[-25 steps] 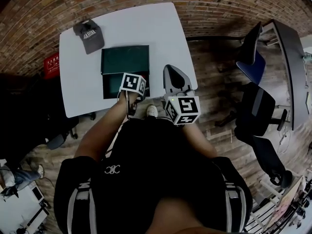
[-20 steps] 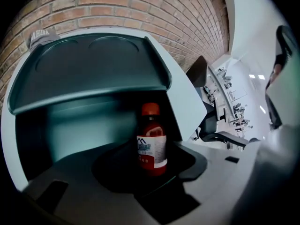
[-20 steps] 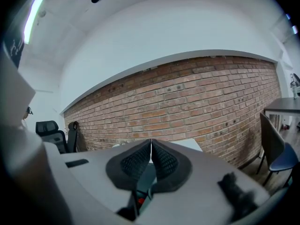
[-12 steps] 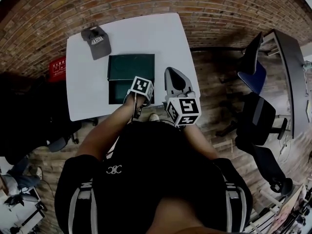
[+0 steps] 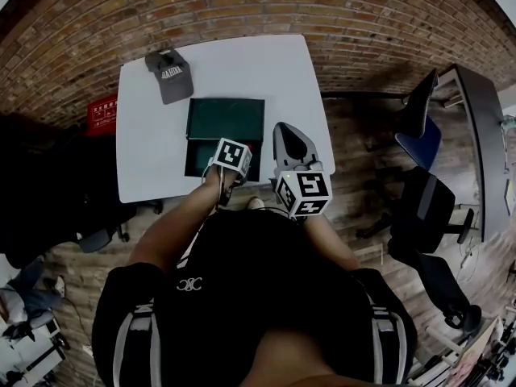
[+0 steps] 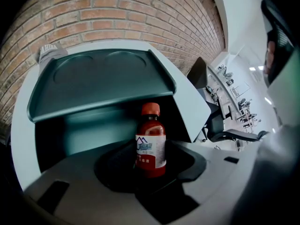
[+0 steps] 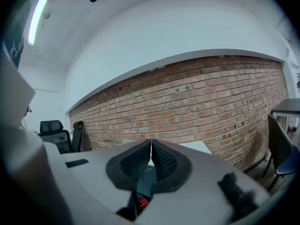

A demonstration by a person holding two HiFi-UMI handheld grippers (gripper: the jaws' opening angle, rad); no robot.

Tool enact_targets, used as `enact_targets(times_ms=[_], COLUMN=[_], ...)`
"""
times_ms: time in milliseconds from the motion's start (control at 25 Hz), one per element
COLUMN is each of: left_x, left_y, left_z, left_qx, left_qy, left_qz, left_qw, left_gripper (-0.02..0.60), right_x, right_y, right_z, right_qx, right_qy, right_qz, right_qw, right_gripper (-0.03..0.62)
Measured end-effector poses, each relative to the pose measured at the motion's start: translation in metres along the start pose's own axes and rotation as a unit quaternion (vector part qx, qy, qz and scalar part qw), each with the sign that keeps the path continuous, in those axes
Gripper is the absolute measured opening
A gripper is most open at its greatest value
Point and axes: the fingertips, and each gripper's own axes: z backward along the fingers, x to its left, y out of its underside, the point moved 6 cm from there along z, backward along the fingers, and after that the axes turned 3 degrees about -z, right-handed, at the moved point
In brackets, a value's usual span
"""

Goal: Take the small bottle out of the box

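Note:
A small red bottle (image 6: pixel 151 142) with an orange cap and a white label stands upright in the dark green box (image 6: pixel 89 125), under its raised lid (image 6: pixel 103 78). My left gripper (image 6: pixel 151 163) points steeply down into the box with the bottle between its dark pads. Its jaws have just been closing a little, and a dark gap still shows at the bottle's left side. From the head view, this gripper (image 5: pixel 234 161) hangs over the box (image 5: pixel 226 119). My right gripper (image 5: pixel 286 131) hovers beside the box, to its right. Its pads (image 7: pixel 161 161) are shut on nothing.
The box lies on a white table (image 5: pixel 242 63) against a brick wall. A grey cap (image 5: pixel 169 72) lies at the table's far left. Office chairs (image 5: pixel 419 103) and a desk stand to the right, and a red case (image 5: pixel 103 111) to the left.
The head view has swung, so the table now sits further right and lower in the picture. The left gripper stays over the box's front. The right gripper has barely shifted.

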Motion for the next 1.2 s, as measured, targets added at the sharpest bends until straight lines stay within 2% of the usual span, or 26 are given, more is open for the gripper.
enact_targets(times_ms=[240,440,560,680,800,880,1040,1200], left_x=[0.014,0.021,0.027,0.035,0.047,0.055,0.065,0.062], left_y=[0.008,0.018,0.017,0.012,0.006,0.001,-0.007,-0.010], left_z=[0.026,0.053,0.078,0.110,0.142,0.165,0.212,0.252], left_qx=[-0.046,-0.084,-0.130,-0.197,-0.276,-0.330,-0.426,-0.500], left_qy=[-0.011,0.003,-0.009,-0.017,-0.025,-0.041,-0.085,-0.114], left_qz=[-0.022,-0.057,-0.074,-0.066,-0.045,-0.037,-0.043,-0.056], left_qw=[0.9986,0.9948,0.9887,0.9780,0.9599,0.9424,0.8996,0.8570], left_gripper=[0.202,0.202,0.202,0.202,0.202,0.202,0.202,0.202], right_x=[0.013,0.033,0.046,0.059,0.075,0.084,0.100,0.113], right_y=[0.005,0.006,0.004,0.002,0.003,0.002,-0.003,-0.007], right_z=[-0.007,-0.016,-0.021,-0.026,-0.030,-0.032,-0.035,-0.033], right_qx=[0.007,0.013,0.012,0.010,0.007,0.002,-0.013,-0.024], right_qy=[-0.004,-0.011,-0.014,-0.017,-0.019,-0.020,-0.018,-0.032], right_qz=[-0.004,-0.001,0.003,0.003,0.006,0.008,0.015,0.029], right_qw=[1.000,1.000,1.000,1.000,1.000,1.000,1.000,0.999], right_gripper=[0.031,0.031,0.031,0.031,0.031,0.031,0.029,0.029])
